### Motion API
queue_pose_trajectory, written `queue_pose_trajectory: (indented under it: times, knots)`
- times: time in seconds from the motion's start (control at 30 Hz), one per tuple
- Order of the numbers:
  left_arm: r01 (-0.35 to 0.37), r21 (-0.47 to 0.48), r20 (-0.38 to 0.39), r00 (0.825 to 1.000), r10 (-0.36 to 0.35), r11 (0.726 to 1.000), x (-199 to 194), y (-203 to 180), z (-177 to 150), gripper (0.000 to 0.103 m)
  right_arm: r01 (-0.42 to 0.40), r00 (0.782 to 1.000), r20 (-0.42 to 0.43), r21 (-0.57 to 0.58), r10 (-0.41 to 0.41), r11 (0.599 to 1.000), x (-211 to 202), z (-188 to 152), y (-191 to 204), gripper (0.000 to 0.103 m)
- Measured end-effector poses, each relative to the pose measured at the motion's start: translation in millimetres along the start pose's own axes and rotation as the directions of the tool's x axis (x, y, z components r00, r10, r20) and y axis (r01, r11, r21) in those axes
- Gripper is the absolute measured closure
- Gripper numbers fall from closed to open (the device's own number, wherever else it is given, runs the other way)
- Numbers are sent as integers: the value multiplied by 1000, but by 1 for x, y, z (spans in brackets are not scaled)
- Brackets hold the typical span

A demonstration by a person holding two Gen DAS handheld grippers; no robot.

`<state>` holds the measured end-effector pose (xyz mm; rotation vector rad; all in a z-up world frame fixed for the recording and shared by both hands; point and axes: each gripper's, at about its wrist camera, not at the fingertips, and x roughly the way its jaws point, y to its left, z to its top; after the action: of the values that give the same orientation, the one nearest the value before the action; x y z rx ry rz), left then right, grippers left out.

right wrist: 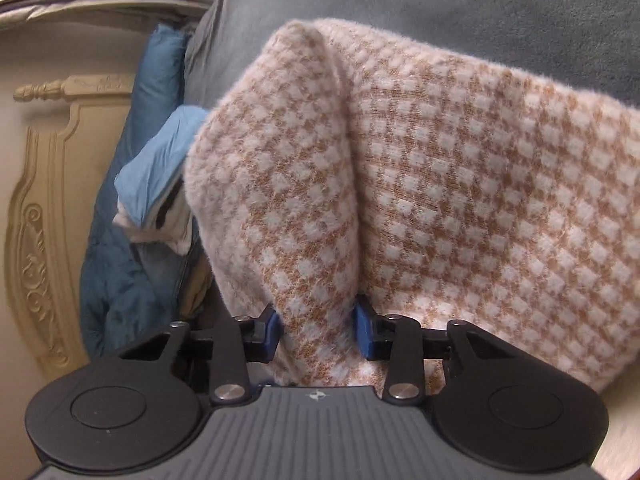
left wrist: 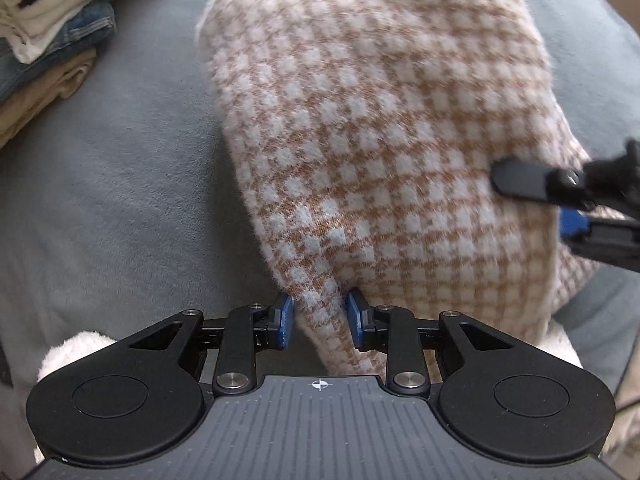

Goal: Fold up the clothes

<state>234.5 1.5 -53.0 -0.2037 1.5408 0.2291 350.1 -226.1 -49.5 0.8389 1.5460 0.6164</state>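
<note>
Two grippers, both mine, pinch one fuzzy checked sweater [left wrist: 380, 120]: my left gripper [left wrist: 319, 322] has its blue pads pressed on a bunched fold of the near edge, and my right gripper [right wrist: 319, 330] clamps another bunched fold the same way. The sweater, tan with pale squares, drapes over the grey blanket [left wrist: 120, 184], partly lifted. Beyond the sweater, to its left, sits one stack of folded clothes [left wrist: 48, 40], with denim and beige pieces. Past that stack stands a carved cream headboard [right wrist: 44, 184], with a blue pillow [right wrist: 120, 272] against it.
</note>
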Motion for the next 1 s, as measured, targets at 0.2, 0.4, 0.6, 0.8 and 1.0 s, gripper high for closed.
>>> queue_pose_trajectory:
  times: [0.2, 0.4, 0.6, 0.8, 1.0]
  knots:
    - [-89, -136, -20, 996, 87, 987, 14, -26, -10, 76, 53, 980, -187, -62, -64, 997, -3, 15, -9, 69]
    - [-74, -170, 34, 996, 81, 983, 8, -26, -27, 75, 86, 968, -224, -124, -112, 989, -1, 24, -1, 69]
    - [33, -205, 130, 991, -6, 978, -17, -6, -31, 74, 240, 954, -70, -403, -292, 883, -36, 23, 85, 69]
    - [193, -181, 272, 952, -139, 964, -11, 12, -55, 73, 361, 932, 257, -590, -256, 722, -50, 51, 200, 38]
    - [365, -148, 381, 879, -288, 919, -2, 40, -76, 69, 438, 895, 199, -561, -398, 703, 65, 76, 213, 32]
